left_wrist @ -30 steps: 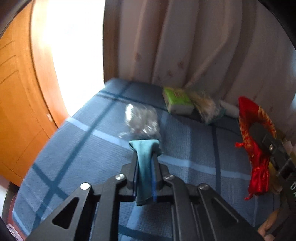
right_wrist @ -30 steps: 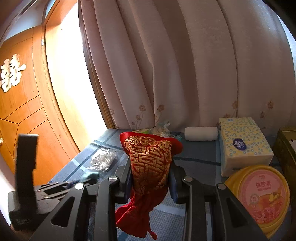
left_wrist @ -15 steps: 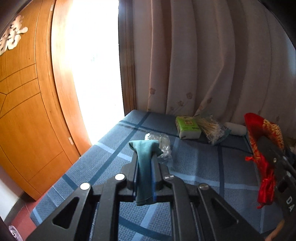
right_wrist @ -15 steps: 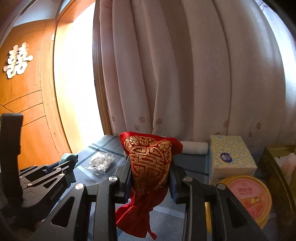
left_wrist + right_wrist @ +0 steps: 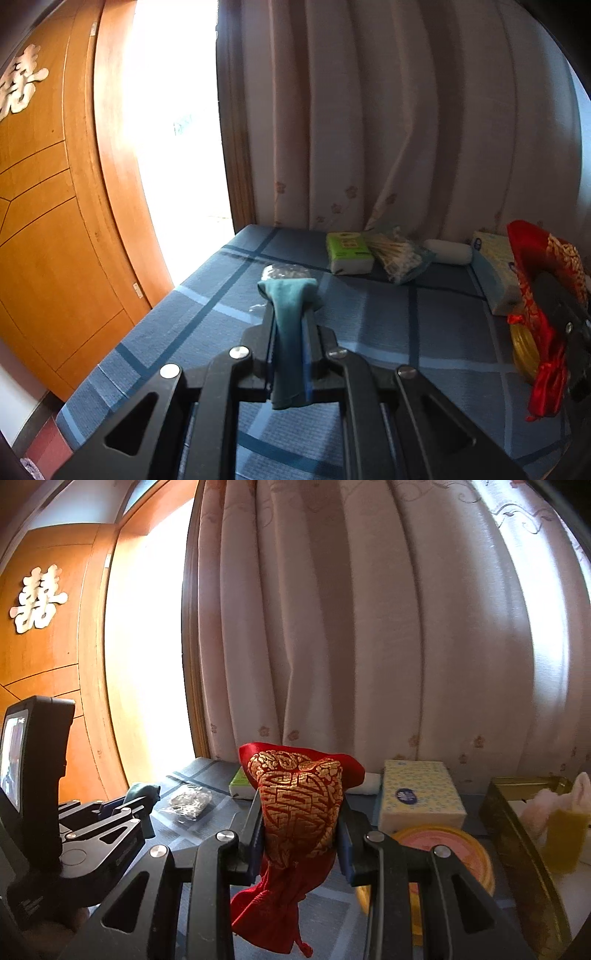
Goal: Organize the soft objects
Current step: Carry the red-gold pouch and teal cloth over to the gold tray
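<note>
A teal cloth [image 5: 290, 332] is pinched tight in the left tool [image 5: 290, 314]; a red and gold pouch [image 5: 299, 812] is squeezed in the right tool [image 5: 299, 805], above the blue checked worktop [image 5: 388, 325].

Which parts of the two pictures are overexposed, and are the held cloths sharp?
Left wrist view: the doorway opening is blown out to white, while the teal cloth stays sharp. Right wrist view: the same opening glares white, the red and gold pouch is sharp, and the curtain bulges from fisheye distortion.
</note>
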The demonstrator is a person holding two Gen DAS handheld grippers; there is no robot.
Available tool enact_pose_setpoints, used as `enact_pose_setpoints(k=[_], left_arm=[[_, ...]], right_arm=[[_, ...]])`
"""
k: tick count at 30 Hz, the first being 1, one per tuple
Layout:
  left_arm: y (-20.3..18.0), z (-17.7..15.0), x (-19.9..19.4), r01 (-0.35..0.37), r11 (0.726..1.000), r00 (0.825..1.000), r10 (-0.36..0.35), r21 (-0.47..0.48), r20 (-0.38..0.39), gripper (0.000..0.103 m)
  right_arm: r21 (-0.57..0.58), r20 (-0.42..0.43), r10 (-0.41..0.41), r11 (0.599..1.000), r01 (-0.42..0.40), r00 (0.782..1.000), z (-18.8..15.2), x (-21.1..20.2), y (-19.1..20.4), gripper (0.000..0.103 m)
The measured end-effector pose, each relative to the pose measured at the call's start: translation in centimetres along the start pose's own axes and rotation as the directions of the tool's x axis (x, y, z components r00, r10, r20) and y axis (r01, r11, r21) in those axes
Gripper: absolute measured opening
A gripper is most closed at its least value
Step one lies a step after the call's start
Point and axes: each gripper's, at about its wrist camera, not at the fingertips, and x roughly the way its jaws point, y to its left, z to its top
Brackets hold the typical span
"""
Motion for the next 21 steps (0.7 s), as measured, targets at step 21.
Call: enact_pose_setpoints(k=[21], left_arm=[[-4.6, -1.1, -2.1, 0.085, 0.995, 0.996, -0.086, 0.054, 0.020, 0.009]], right_arm=[[0.028, 0.020, -0.118, 0.993, 0.118, 0.993, -1.0, -4.3, -3.4, 0.035]])
